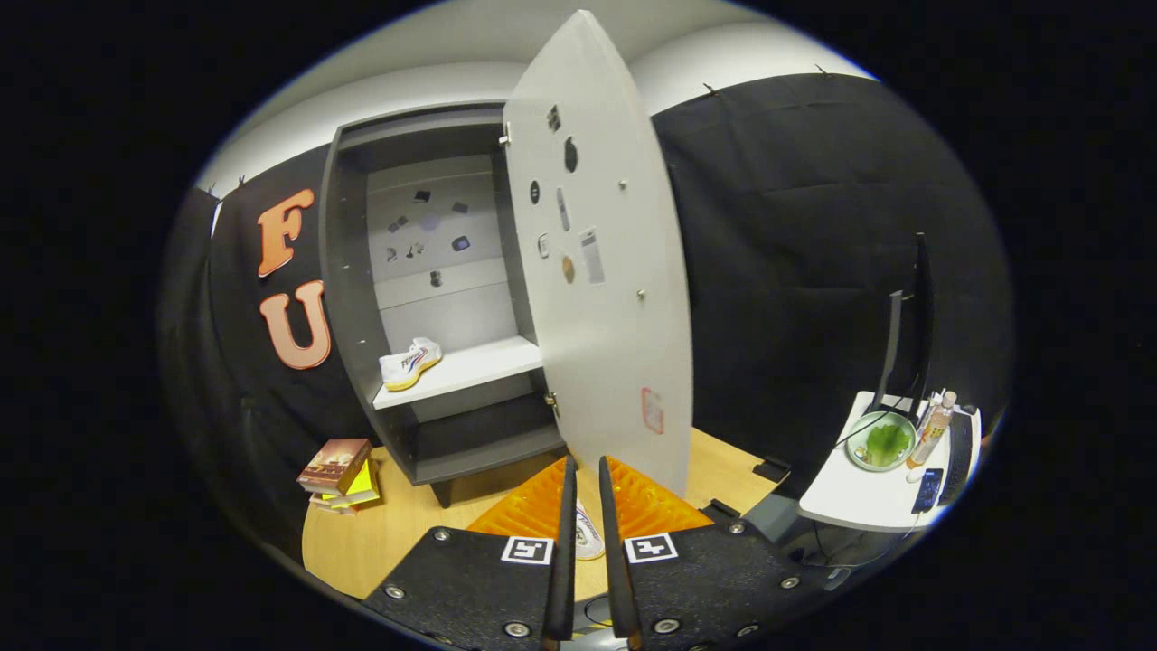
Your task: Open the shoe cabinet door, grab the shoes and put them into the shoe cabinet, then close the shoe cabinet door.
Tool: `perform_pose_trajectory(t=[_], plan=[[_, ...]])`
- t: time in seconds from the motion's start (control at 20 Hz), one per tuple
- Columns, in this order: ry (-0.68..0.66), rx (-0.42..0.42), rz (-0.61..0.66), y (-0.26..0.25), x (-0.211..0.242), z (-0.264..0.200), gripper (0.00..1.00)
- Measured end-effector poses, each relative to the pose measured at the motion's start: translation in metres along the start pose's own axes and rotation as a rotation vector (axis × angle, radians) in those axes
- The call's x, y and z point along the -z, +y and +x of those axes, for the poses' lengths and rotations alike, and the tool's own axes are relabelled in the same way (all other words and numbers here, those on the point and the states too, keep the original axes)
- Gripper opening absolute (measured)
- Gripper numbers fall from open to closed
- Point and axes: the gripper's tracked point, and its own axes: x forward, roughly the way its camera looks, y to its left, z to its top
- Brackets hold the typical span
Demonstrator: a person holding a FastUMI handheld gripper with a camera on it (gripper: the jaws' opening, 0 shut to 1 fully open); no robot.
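Cabinet (362,298) open; shoe (409,363) shelved

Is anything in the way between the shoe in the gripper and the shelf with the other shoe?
Nothing visible blocks it. The gripper holds a shoe between its fingers, above the orange mat. The cabinet door is swung open, just right of the path. The shelf has free space beside the other shoe.
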Motion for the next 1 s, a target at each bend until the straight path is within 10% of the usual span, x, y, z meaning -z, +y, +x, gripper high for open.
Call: perform_pose_trajectory(t=[0.45, 1.0], plan=[[0.114, -0.159, -0.237, 0.065, 0.090, 0.055, 0.23], [0.482, -0.238, -0.437, 0.060, 0.241, 0.174, 0.58]])
